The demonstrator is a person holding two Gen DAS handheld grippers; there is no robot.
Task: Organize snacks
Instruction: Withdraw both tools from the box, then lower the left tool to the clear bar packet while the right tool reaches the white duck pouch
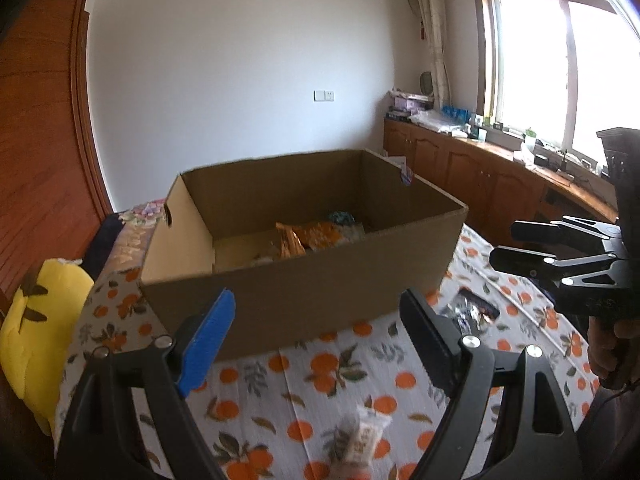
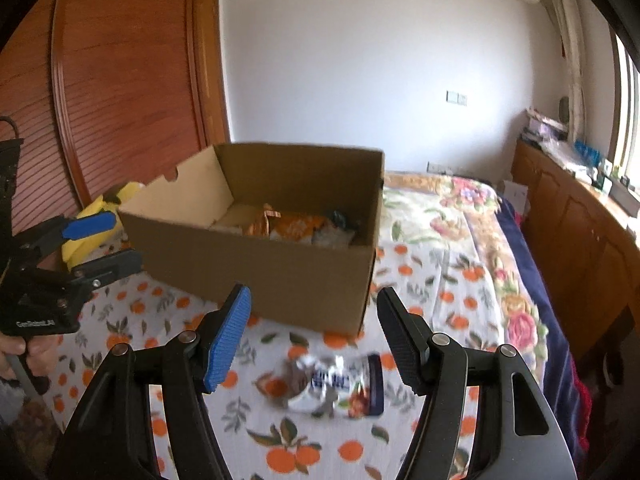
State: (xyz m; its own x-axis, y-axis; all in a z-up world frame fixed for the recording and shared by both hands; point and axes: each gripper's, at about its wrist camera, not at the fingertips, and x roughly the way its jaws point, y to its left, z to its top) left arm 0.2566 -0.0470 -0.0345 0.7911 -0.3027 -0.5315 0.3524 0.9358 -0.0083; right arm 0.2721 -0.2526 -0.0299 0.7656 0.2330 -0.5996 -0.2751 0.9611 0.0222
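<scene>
An open cardboard box stands on the orange-print cloth; it also shows in the right wrist view. Orange snack bags lie inside it, seen too in the right wrist view. My left gripper is open and empty, in front of the box, above a small pale snack packet. My right gripper is open and empty, above a silver and dark blue snack packet, which also shows in the left wrist view. Each gripper appears in the other's view: the right one, the left one.
A yellow plush toy lies left of the box. A floral bedspread stretches to the right. Wooden cabinets with clutter run under the window. A wooden wardrobe stands behind the box.
</scene>
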